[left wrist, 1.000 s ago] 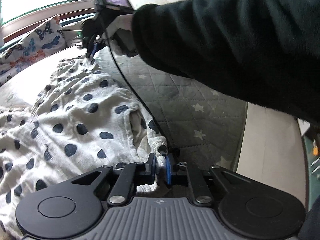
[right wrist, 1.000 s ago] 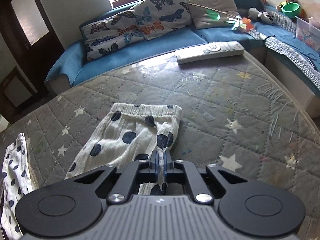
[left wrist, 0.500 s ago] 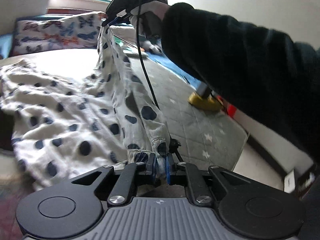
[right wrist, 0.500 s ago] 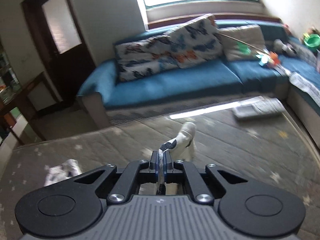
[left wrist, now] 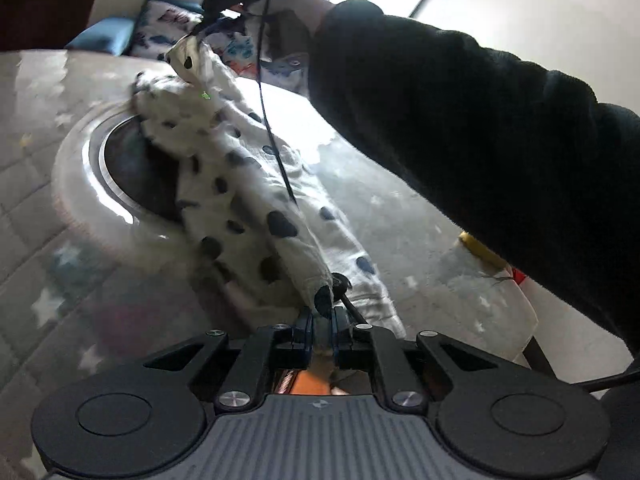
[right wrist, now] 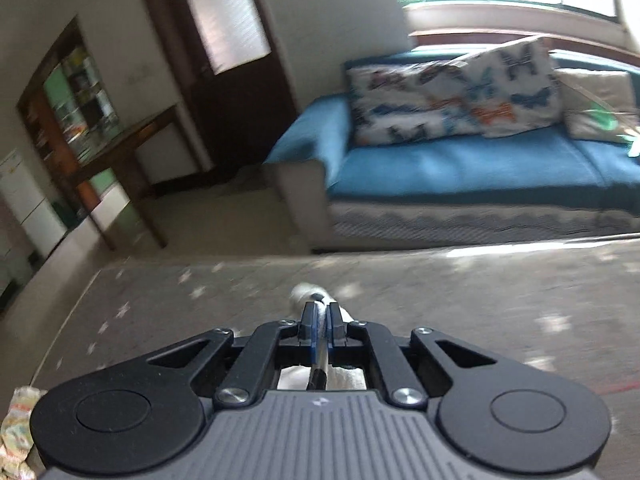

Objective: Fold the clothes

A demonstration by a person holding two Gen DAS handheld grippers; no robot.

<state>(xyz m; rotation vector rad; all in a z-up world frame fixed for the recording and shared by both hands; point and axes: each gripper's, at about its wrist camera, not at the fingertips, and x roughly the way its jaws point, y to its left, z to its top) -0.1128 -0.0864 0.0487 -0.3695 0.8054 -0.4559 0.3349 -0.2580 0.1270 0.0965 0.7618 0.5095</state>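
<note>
White trousers with dark blue spots (left wrist: pixel 248 200) hang stretched in the air between both grippers. My left gripper (left wrist: pixel 322 314) is shut on one end of the trousers at the bottom of the left wrist view. At the top of that view the right gripper (left wrist: pixel 200 34) pinches the other end, held by a hand in a black sleeve (left wrist: pixel 460 120). In the right wrist view the right gripper (right wrist: pixel 319 314) is shut on a small bunch of the white trousers (right wrist: pixel 304 292); the remainder hangs hidden below it.
A grey quilted mat with stars (right wrist: pixel 460 300) covers the floor. A white round basin (left wrist: pixel 80 184) lies under the hanging trousers. A blue sofa (right wrist: pixel 460 168) with butterfly cushions (right wrist: pixel 452 96) stands behind. A folded patterned cloth (right wrist: pixel 16 420) lies at the mat's left edge. A wooden table (right wrist: pixel 120 152) stands left.
Both grippers have lifted the spotted trousers off the mat into the air. The right gripper rose and swung left, so its view now looks at the sofa and door.
</note>
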